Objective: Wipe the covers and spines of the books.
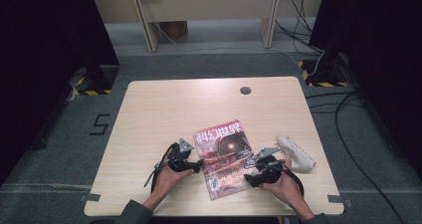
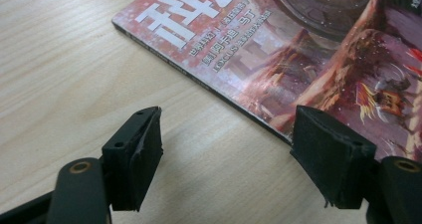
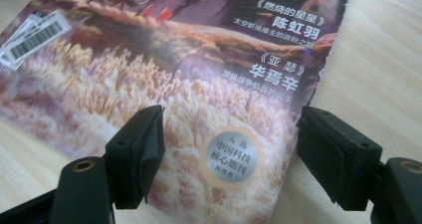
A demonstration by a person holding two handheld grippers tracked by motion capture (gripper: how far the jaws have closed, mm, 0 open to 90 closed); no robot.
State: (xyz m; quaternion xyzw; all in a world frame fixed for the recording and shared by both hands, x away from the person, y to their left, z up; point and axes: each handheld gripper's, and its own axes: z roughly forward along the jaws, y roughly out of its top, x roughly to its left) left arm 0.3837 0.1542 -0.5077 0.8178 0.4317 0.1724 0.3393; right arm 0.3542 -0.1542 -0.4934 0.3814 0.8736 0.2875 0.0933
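Observation:
A magazine [image 1: 224, 157] with a red and dark cover lies flat on the wooden table [image 1: 164, 109], turned slightly. My left gripper [image 1: 198, 167] is at its left edge, jaws open; in the left gripper view the magazine's spine [image 2: 234, 102] runs between the two pads and nothing is pinched at the left gripper [image 2: 226, 154]. My right gripper [image 1: 250, 176] is at the magazine's right edge, jaws open. In the right gripper view the cover [image 3: 189, 79] with its silver round sticker [image 3: 231, 157] lies under the open right gripper [image 3: 229, 149].
A crumpled white cloth [image 1: 297, 153] lies on the table right of the magazine, close to my right hand. A round cable hole [image 1: 245, 90] sits near the far edge. Cables run over the floor at the right.

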